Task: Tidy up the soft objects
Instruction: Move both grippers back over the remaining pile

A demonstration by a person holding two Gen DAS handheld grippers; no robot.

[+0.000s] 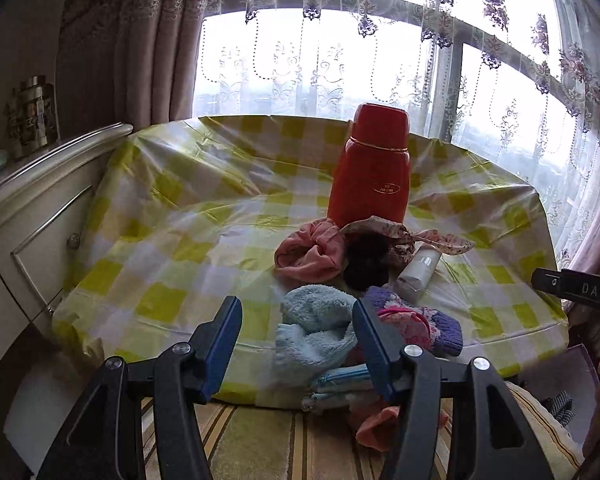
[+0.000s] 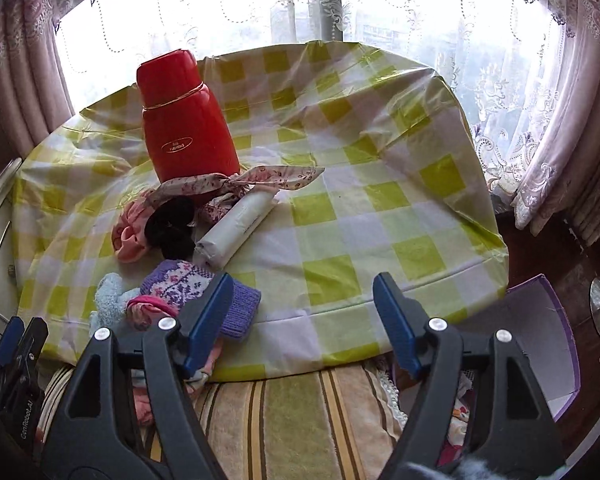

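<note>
Left gripper [image 1: 298,326] gapes empty — blue fluffy cloth [image 1: 314,328] between its fingers; right gripper [image 2: 302,308] likewise.

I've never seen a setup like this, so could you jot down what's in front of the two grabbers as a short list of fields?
Surface: table with a yellow-checked cover
Hard item: red flask, upright, at the back of the pile
Soft items: pink scrunchie, black scrunchie, floral hair tie, light blue fluffy cloth, purple knitted piece
Other: white roll lying beside the scrunchies
Left gripper: open, holding nothing
Right gripper: open, holding nothing
</note>
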